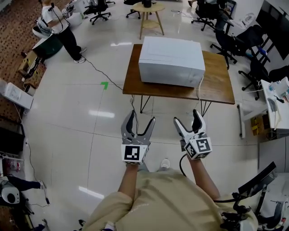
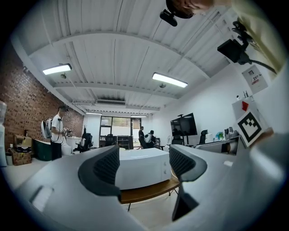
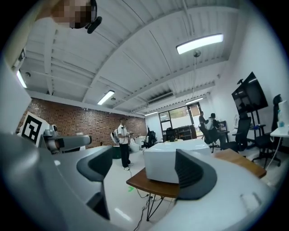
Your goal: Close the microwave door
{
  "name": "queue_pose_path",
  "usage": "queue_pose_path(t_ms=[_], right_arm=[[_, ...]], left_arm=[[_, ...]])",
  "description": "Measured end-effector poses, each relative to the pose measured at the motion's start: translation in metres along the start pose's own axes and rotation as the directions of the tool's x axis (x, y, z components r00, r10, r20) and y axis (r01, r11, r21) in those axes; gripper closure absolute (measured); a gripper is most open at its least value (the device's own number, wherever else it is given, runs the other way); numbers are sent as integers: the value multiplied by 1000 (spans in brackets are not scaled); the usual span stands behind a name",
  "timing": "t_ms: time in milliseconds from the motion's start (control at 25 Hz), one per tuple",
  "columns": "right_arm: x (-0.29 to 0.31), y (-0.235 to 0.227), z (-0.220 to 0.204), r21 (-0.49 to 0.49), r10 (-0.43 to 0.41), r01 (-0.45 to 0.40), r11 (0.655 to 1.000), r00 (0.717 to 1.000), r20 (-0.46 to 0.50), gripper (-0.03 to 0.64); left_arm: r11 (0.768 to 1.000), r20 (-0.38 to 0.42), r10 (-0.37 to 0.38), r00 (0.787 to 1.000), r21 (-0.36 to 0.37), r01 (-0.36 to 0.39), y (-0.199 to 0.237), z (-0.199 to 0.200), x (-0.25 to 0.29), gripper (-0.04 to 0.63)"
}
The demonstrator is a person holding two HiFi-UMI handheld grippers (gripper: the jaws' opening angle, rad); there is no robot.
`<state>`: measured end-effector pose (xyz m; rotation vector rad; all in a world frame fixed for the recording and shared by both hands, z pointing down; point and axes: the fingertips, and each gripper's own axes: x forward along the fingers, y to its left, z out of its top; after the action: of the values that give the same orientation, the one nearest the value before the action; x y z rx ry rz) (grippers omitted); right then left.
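L gripper [image 1: 142,116] jaws apart, empty | R gripper [image 1: 186,116] likewise | microwave [image 1: 170,61] white, plain box on wood table [image 1: 216,85]

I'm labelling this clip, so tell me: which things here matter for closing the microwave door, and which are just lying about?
For the job:
- white box-shaped microwave
- brown wooden table under it
- left gripper and right gripper, both open and empty

Just around:
- round wooden side table
- black office chairs
- green corner-shaped tape mark
- standing person
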<state>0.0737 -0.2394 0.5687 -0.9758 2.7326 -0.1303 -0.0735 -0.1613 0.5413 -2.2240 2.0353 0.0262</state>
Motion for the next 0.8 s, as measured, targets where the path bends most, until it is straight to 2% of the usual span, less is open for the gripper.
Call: queue_pose_path(t_ms=[80,160,360,560,800], right_arm=[[-8,11,6,-27,3,-3,1000,999,35,195],[-13,20,16,-59,-6,9,998,999,51,195],[-16,60,41,-109,-61,69,992,996,71,195],[-21,53,60,-99,-158,170,980,980,119,195],[-6,70,45,-113,-186,196,974,978,92,195]], left_arm=[[1000,112,10,994,22,-12,6,9,-8,264],[1000,143,-4,990,20,1,9,17,-10,264],[996,154,-84,984,42,78,25,42,-27,264],[991,165,-132,977,50,125,28,63,-21,264],[994,154,-106,982,33,102,59,58,-26,265]])
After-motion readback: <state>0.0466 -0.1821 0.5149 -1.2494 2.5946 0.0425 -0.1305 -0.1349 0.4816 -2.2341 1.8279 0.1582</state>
